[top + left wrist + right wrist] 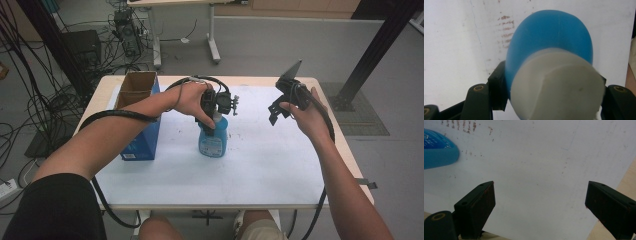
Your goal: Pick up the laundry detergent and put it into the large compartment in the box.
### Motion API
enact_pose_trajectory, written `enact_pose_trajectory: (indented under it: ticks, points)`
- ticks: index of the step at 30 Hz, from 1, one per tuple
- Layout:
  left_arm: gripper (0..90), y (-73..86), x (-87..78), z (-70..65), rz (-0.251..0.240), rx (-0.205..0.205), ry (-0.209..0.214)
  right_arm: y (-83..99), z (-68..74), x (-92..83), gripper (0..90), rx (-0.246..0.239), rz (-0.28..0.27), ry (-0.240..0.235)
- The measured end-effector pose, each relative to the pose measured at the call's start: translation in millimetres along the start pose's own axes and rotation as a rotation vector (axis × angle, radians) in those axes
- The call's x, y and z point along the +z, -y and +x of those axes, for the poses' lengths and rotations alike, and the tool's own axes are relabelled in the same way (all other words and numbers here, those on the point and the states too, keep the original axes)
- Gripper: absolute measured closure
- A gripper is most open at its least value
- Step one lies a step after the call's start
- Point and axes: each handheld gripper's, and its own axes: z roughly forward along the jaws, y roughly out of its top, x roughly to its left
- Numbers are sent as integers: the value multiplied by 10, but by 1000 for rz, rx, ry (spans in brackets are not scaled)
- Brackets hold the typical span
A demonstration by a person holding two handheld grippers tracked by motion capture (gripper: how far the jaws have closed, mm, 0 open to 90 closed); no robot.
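Left gripper [212, 120] clamped on white cap of upright blue bottle [213, 137] mid-table, right gripper [540, 200] jaws wide apart, empty, above white sheet [260, 160], blue box [142, 137] near left edge

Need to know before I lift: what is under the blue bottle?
The blue bottle stands upright on the white sheet covering the table. The left gripper is clamped on its white cap. The bottle's base hides the spot beneath.

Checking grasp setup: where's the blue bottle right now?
In the high view the blue bottle stands upright mid-table on the white sheet, just right of the blue cardboard box, with the left gripper clamped on its white cap.
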Motion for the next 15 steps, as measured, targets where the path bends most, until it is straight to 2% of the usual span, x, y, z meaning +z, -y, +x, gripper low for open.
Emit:
enact_pose_trajectory:
  ticks: [15]
  points:
    - [373, -7, 2, -7, -1, -8, 0, -1, -11, 27, 90, 4, 2, -5]
